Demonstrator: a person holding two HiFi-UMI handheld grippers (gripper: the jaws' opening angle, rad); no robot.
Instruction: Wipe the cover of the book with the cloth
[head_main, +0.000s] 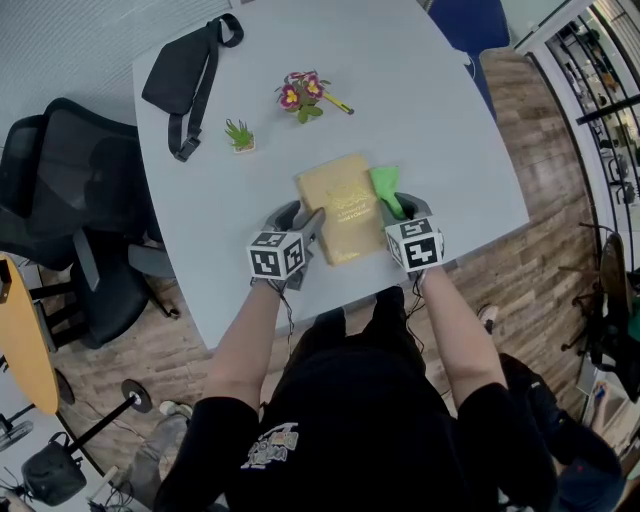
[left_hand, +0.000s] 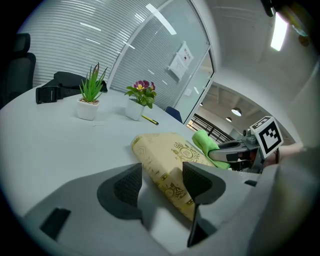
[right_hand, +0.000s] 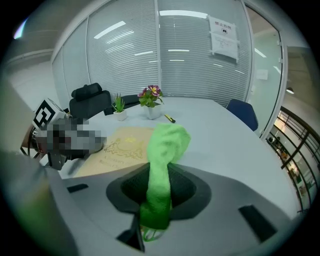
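A yellow book (head_main: 340, 205) with gold print lies flat on the pale grey table (head_main: 420, 90), close to the near edge. My left gripper (head_main: 303, 228) sits at the book's left side. Its jaws stand open, and the book's (left_hand: 165, 155) near corner reaches in between them, against the right one. My right gripper (head_main: 403, 208) is at the book's right edge, shut on a bright green cloth (head_main: 386, 188). The cloth (right_hand: 165, 147) sticks up from the jaws and flops forward beside the book (right_hand: 120, 147). In the left gripper view the cloth (left_hand: 205, 141) rests by the book's far edge.
A black waist bag (head_main: 185, 70) lies at the table's far left. Behind the book stand a small green plant (head_main: 240, 135), a pot of flowers (head_main: 302, 95) and a yellow pen (head_main: 338, 103). Black office chairs (head_main: 60, 200) stand left of the table, and a blue chair (head_main: 475, 25) is beyond it.
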